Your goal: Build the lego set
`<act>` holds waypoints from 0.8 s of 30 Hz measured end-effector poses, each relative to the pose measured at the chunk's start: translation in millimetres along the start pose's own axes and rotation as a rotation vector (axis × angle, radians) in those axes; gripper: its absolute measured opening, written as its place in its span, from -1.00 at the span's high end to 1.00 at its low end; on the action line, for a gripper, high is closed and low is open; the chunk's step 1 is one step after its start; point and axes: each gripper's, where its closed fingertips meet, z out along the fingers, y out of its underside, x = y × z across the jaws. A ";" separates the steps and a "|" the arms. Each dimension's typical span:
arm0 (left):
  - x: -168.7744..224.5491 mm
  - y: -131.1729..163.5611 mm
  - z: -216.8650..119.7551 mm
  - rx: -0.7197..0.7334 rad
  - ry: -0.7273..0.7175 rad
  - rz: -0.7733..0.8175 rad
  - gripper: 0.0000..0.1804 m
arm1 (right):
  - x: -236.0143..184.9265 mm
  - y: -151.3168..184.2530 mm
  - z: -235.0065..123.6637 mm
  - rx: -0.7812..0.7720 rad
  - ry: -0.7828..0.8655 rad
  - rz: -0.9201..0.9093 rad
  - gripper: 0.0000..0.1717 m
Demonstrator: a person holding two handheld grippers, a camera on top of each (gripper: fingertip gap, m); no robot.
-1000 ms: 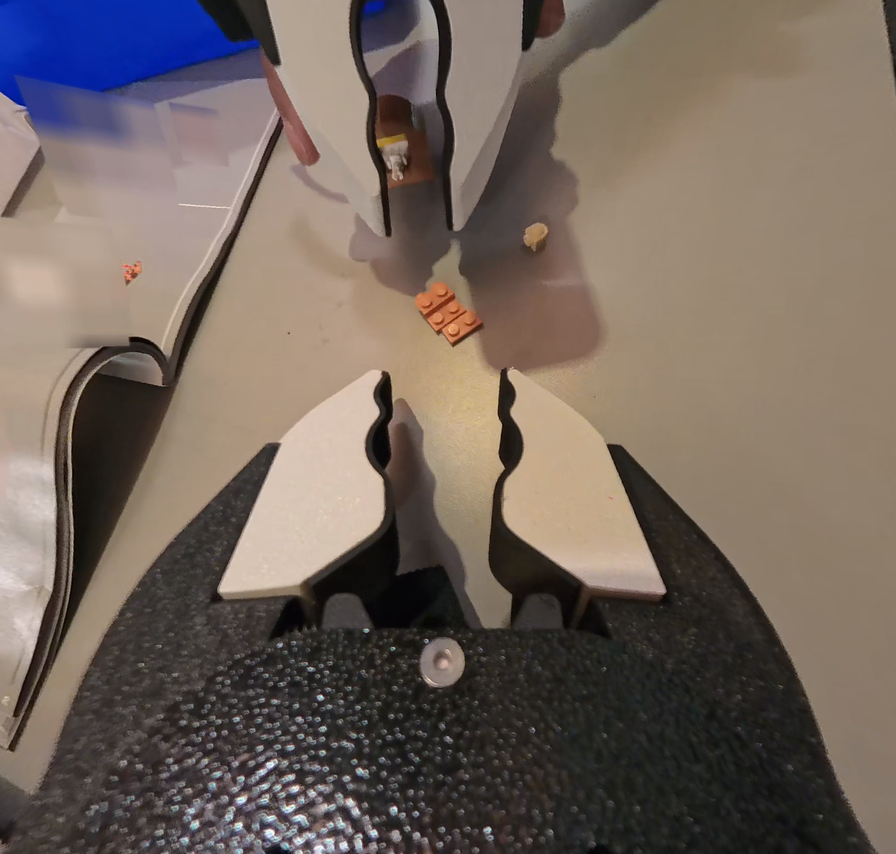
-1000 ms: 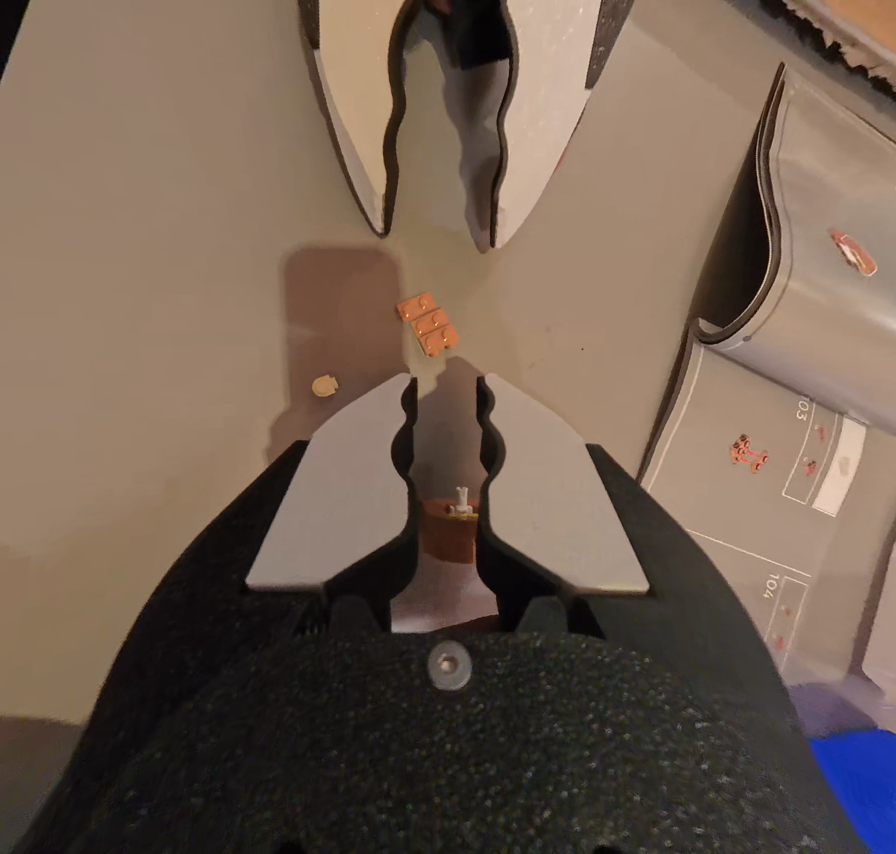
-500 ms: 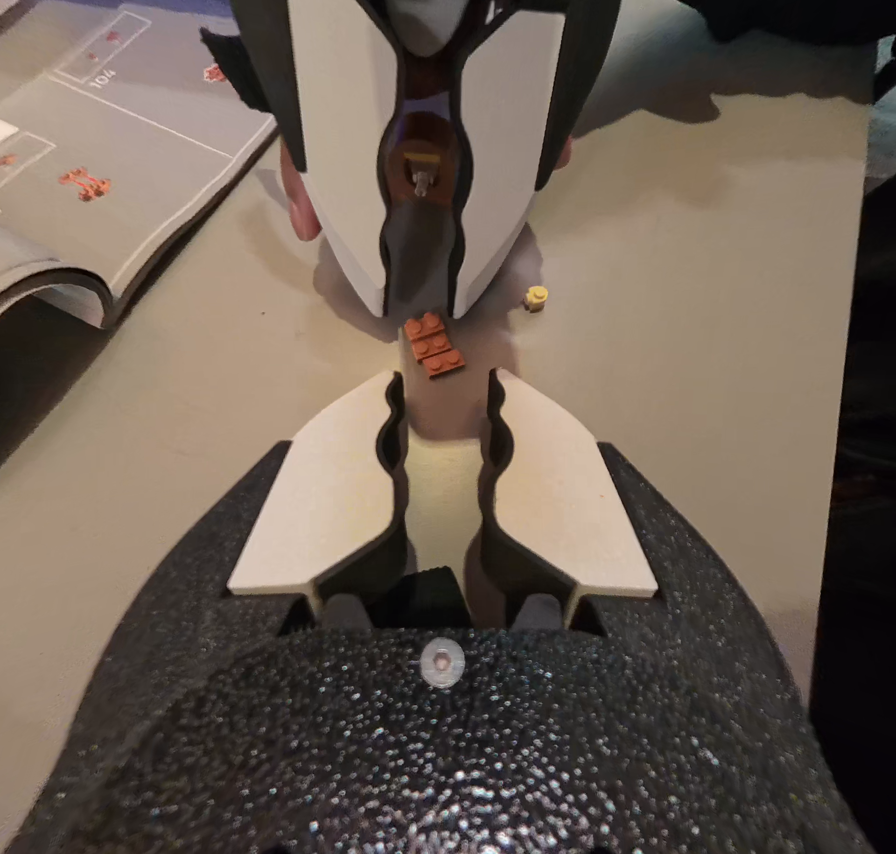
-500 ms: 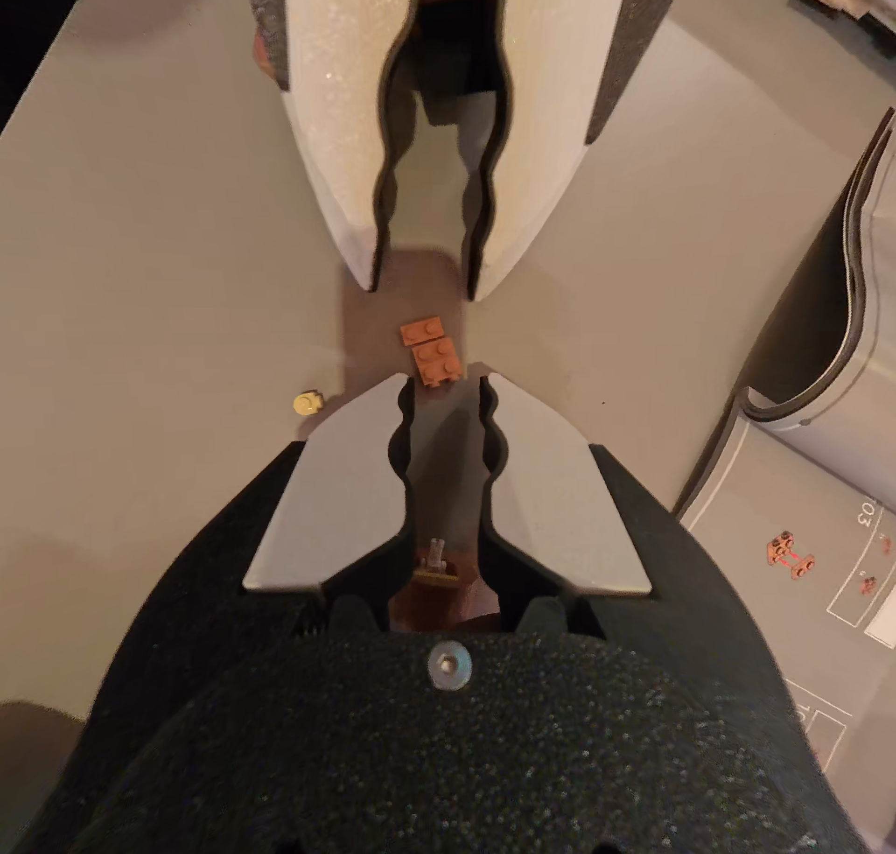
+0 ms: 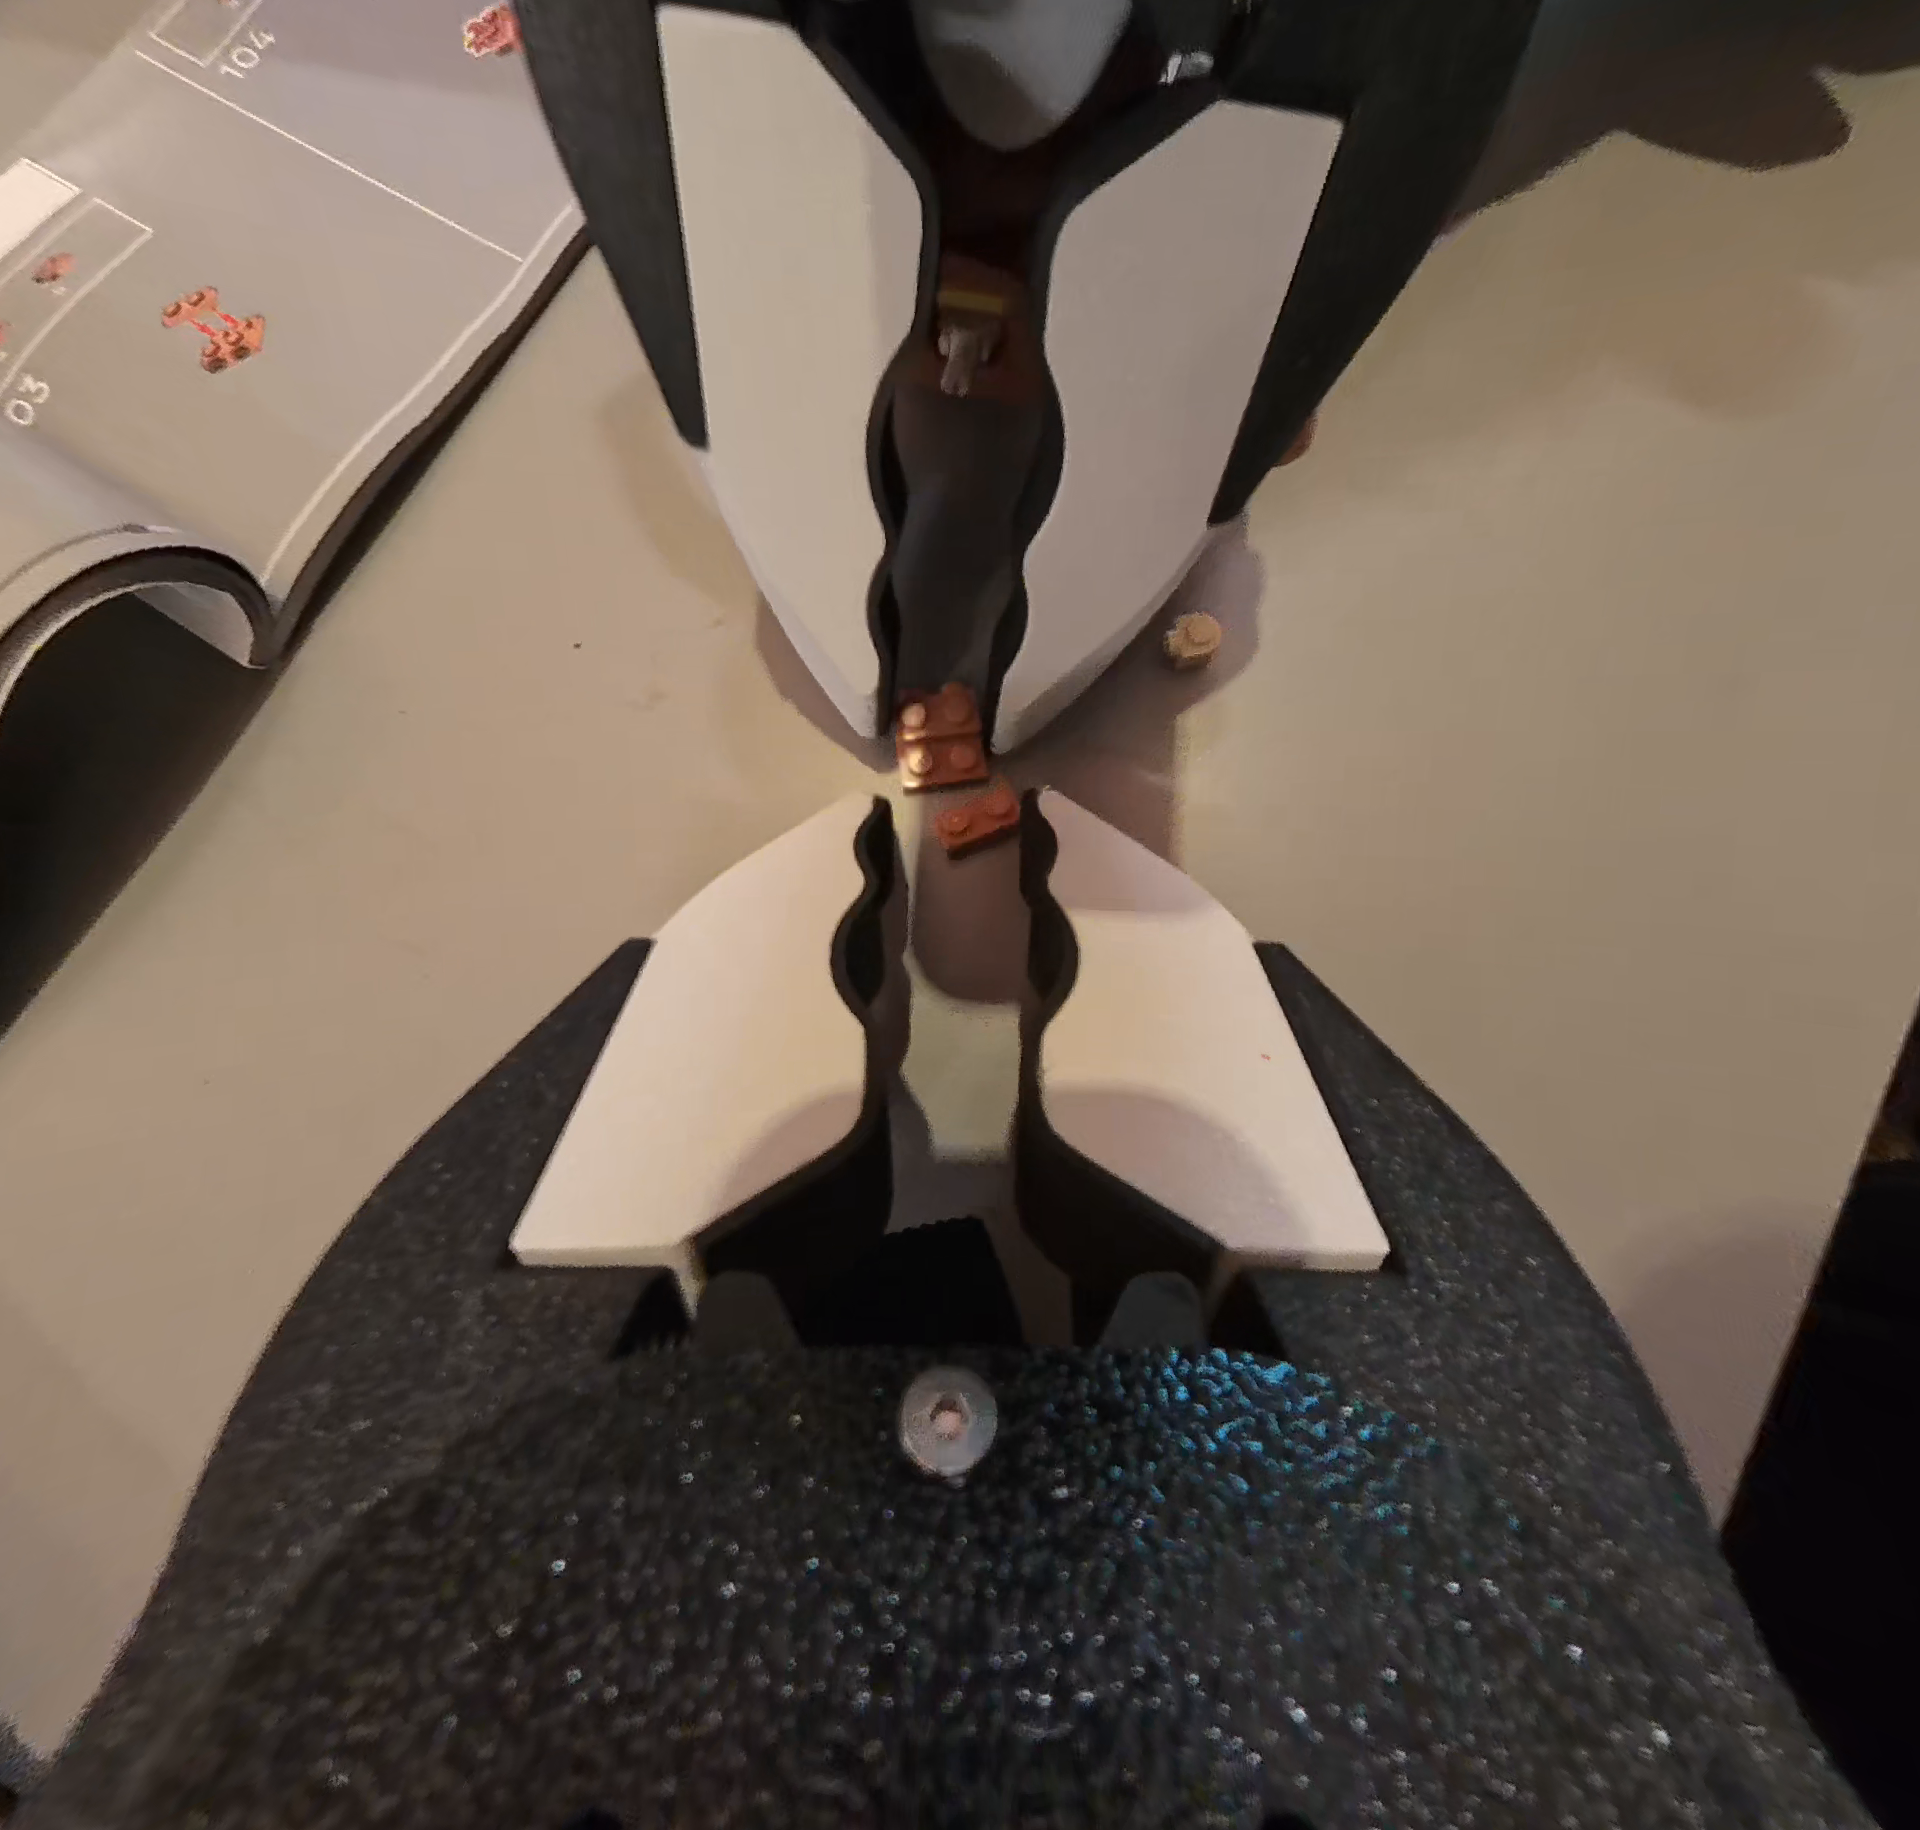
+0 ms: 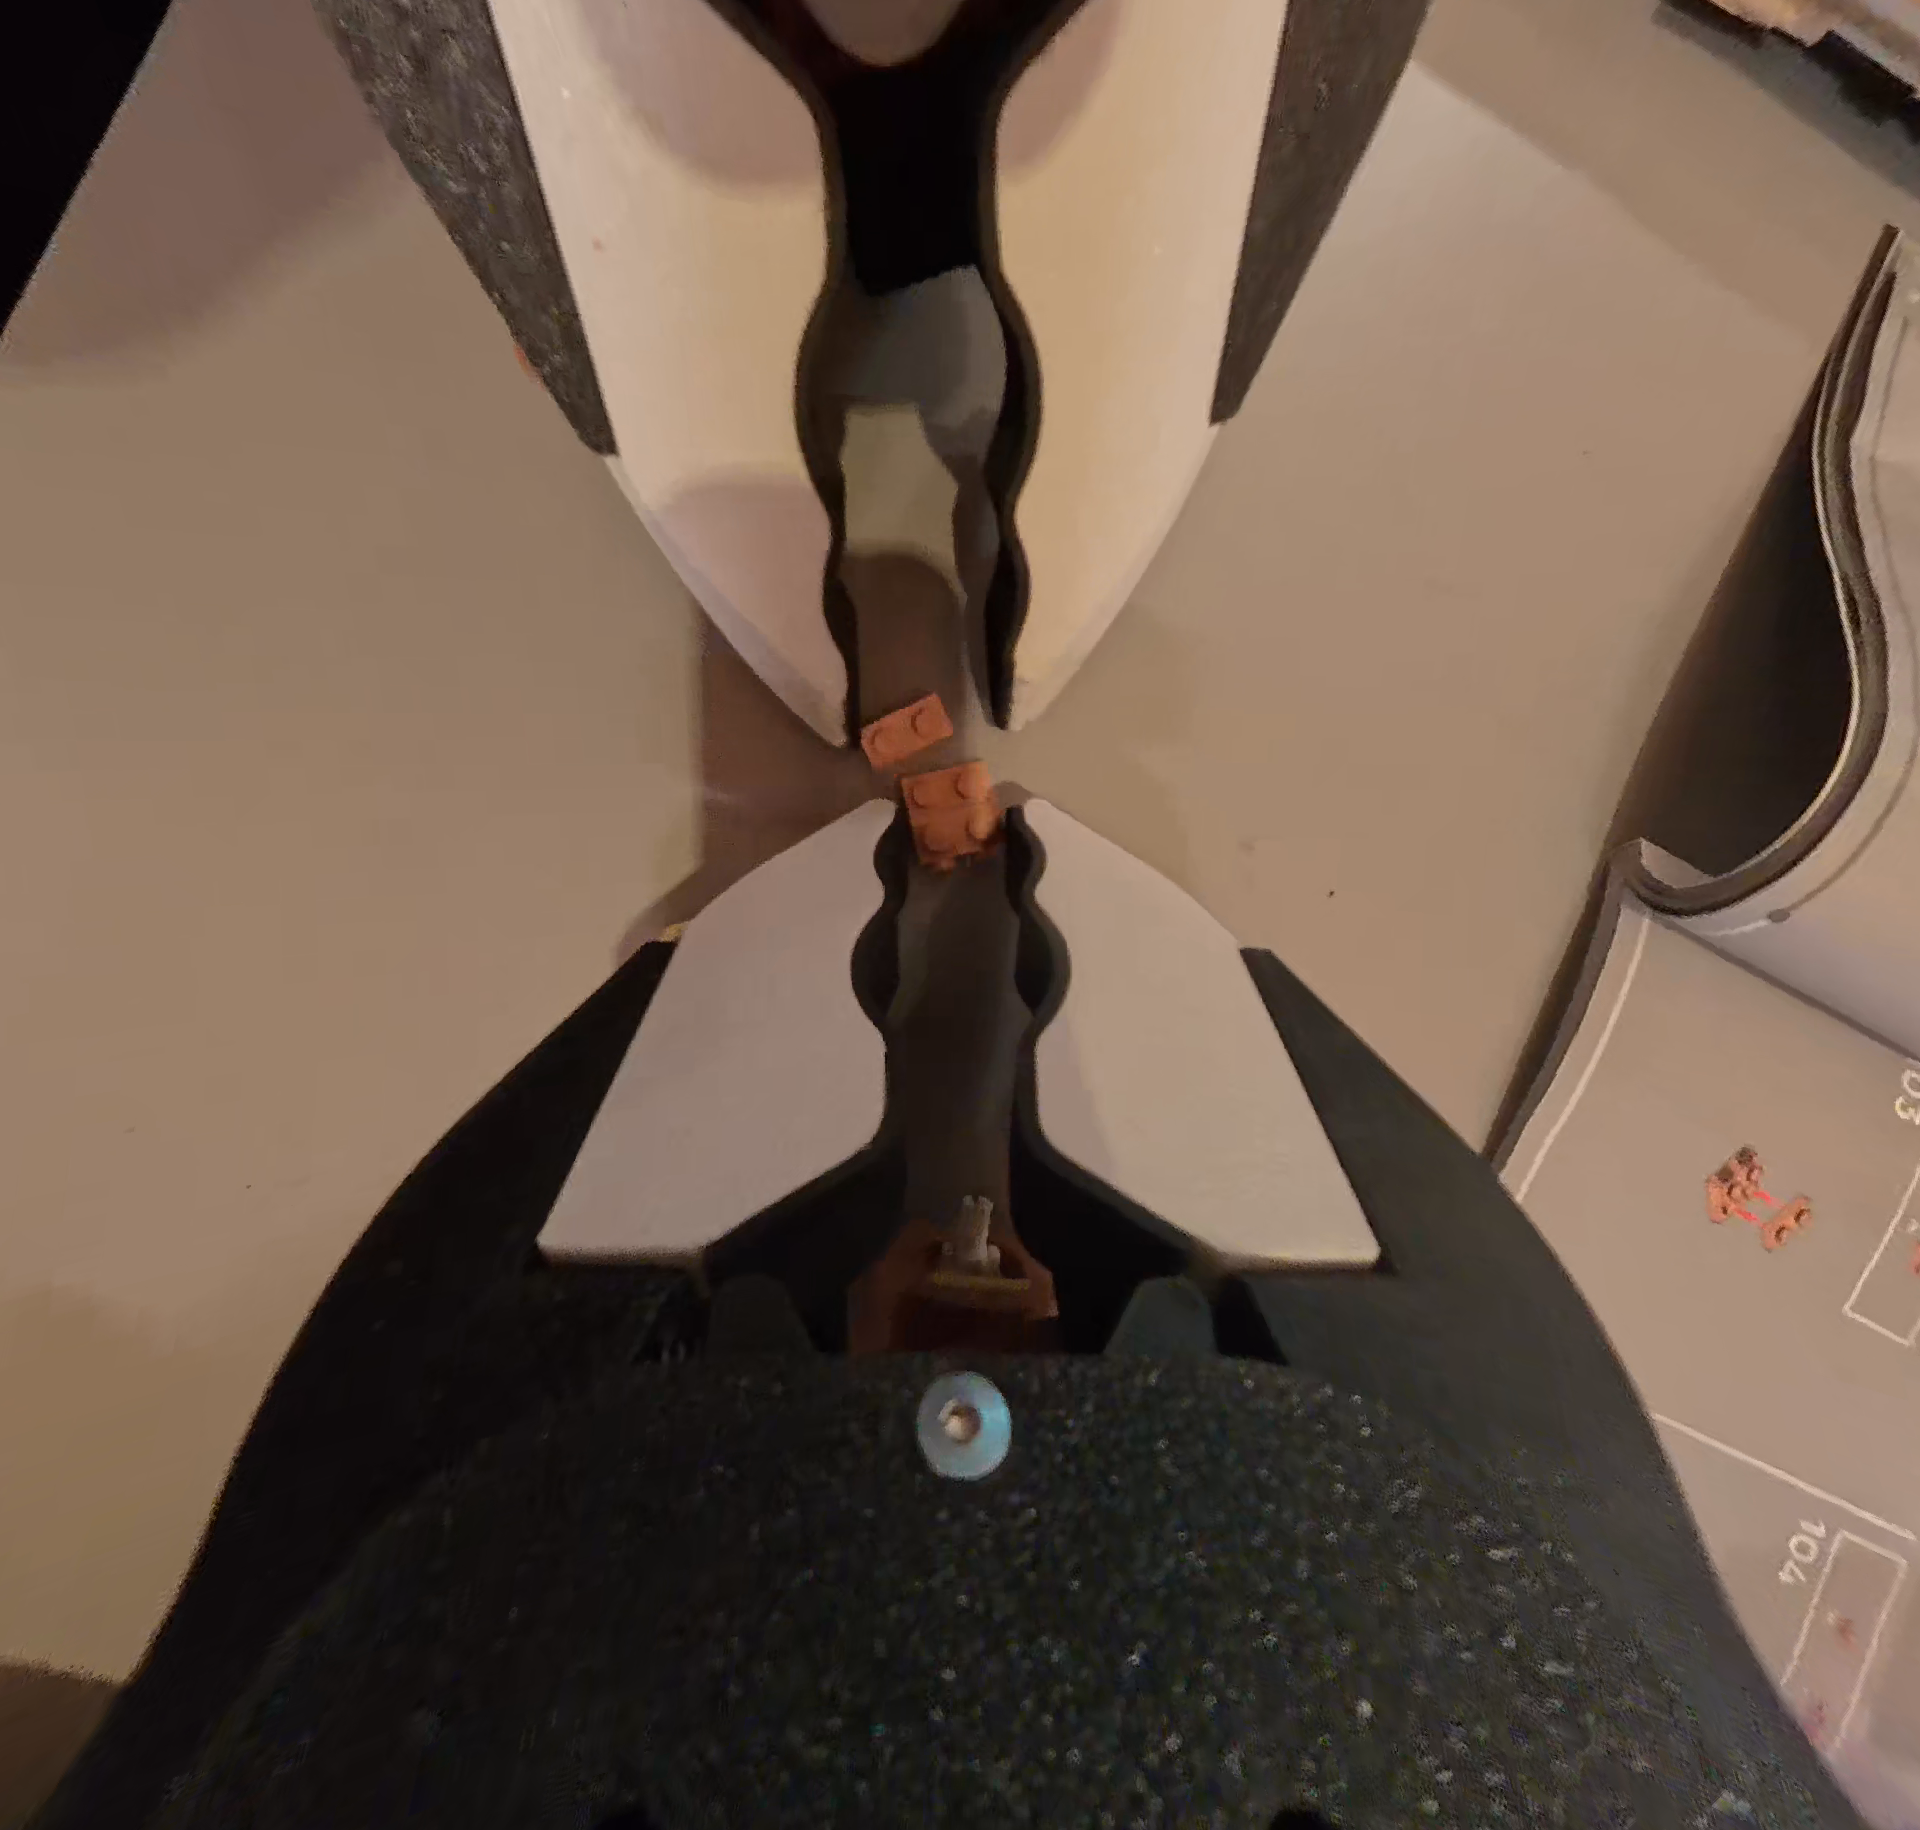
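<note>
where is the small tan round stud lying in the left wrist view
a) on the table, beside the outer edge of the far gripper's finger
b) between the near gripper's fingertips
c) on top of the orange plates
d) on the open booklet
a: the tan round stud lies alone on the table, just off the right gripper, apart from the orange plates.

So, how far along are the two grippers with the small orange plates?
Done: the narrow orange plate lies apart from the wider orange plate. In hand: the right gripper pinches the wider plate; the left gripper straddles the narrow one without gripping. Left: neither looks lifted off the table.
</note>
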 end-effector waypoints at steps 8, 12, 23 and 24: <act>6.9 0.2 -4.6 -0.015 -0.019 -0.080 0.71 | 1.3 7.2 -17.2 0.041 0.168 0.121 0.80; 6.4 4.1 3.4 -0.042 -0.046 -0.092 0.68 | -5.1 6.6 -22.6 0.072 0.215 0.161 0.80; 14.8 -12.2 -0.8 0.052 0.053 -0.032 0.84 | -13.6 11.8 -22.5 0.120 0.245 0.158 0.80; 16.1 -19.0 -4.9 0.088 0.063 -0.015 0.83 | -14.3 11.3 -22.1 0.126 0.242 0.160 0.80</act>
